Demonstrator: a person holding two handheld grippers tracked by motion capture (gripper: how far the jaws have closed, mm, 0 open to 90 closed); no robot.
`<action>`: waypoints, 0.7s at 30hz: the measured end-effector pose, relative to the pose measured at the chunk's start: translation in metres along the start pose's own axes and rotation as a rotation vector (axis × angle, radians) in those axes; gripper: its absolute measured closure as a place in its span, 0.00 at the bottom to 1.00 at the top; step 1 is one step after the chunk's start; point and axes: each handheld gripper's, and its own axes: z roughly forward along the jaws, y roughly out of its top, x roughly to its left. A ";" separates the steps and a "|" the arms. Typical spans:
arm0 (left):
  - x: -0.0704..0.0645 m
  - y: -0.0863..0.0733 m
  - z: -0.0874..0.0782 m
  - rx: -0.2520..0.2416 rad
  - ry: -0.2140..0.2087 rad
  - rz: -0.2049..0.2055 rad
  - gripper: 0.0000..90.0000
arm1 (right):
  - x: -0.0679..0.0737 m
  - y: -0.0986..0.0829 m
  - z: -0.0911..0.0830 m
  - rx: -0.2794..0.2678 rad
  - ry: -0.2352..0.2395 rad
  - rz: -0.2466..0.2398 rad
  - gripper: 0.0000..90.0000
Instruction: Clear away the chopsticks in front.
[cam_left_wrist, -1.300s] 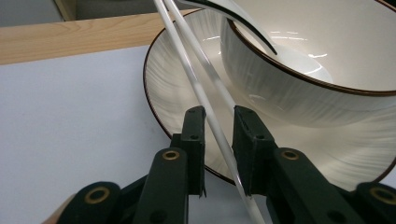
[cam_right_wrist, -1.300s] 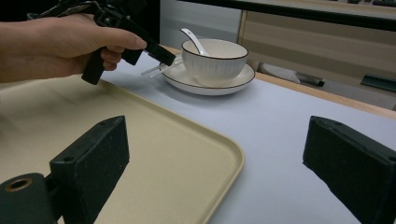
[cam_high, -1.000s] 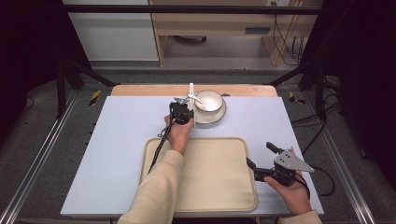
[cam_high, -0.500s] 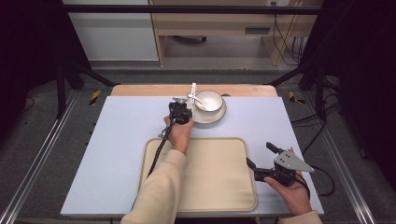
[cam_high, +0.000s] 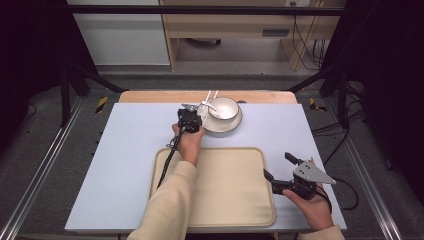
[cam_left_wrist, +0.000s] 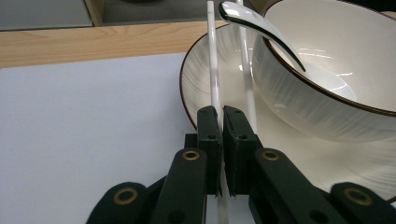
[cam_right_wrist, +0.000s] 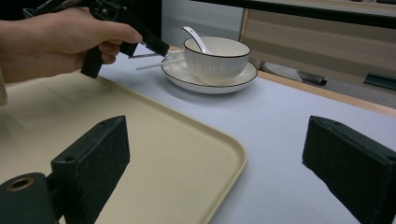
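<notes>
A pale blue mat (cam_high: 125, 165) covers the table, with a strip of bare wood (cam_high: 150, 96) showing along its far edge. On the near half lies a cream tray (cam_high: 235, 200), whose near-left corner is hidden under the person's left sleeve (cam_high: 165, 210). At the far centre stands a white plate (cam_high: 235, 122) with a dark rim, a white bowl (cam_high: 224, 107) on it and a white spoon (cam_left_wrist: 261, 28) resting in the bowl, its handle leaning out over the rim toward the left.

Two white chopsticks (cam_left_wrist: 212, 70) lie across the left edge of the plate, pointing far. In the left gripper view their far ends are cut off by the top of the picture, and the plate and bowl run out of the right side.

The left gripper (cam_high: 192, 117) is held just left of the plate, its jaws nearly closed on one chopstick — the left one passes between them, while the other lies beside the right jaw. From above, the gripper's body covers the jaws, so the grasp is hard to make out there.

The right gripper (cam_high: 280, 170) sits at the near right, over the tray's right edge, jaws spread wide and holding nothing — its own view cuts both jaws off at the bottom.

Compared with a second ago, neither gripper has visibly moved, and the dishes lie as they did.
</notes>
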 end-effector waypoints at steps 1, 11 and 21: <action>0.002 0.000 -0.002 -0.001 0.002 -0.002 0.95 | 0.000 0.000 0.000 0.001 0.000 0.000 0.08; 0.014 -0.002 -0.017 -0.021 0.008 -0.010 0.95 | 0.001 0.001 0.001 -0.001 0.001 -0.002 0.08; 0.016 -0.002 -0.032 -0.054 0.002 -0.010 0.95 | 0.000 0.001 0.000 -0.005 0.001 0.008 0.09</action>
